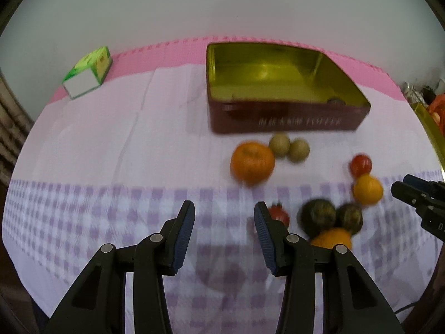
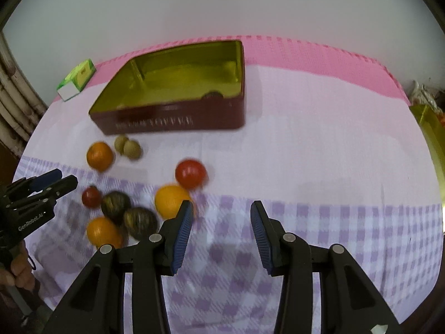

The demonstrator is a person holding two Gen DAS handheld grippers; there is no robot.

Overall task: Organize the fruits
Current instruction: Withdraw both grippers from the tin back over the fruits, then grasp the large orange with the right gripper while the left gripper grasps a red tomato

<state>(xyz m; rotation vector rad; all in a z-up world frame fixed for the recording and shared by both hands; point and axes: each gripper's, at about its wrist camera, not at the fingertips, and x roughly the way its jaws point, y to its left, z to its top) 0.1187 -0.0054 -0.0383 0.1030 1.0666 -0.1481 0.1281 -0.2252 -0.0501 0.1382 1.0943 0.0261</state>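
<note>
This looks like a home — a table (image 2: 319, 144) set against a plain pale wall (image 2: 222, 5), spread with a white and lilac checked cloth (image 2: 333, 222) over a pink mat (image 2: 306, 53) that shows along the far edge. A used toffee tin (image 2: 172, 119) and loose fruit sit on it — household things, with clutter past the right edge.

My two pictures are bright with soft, even light. The fruits (image 1: 252, 162) and the tin (image 2: 178, 97) look smeared with blur. Its gold inside shines. Edges bend round, corners go dark. Shadows are faint.
</note>
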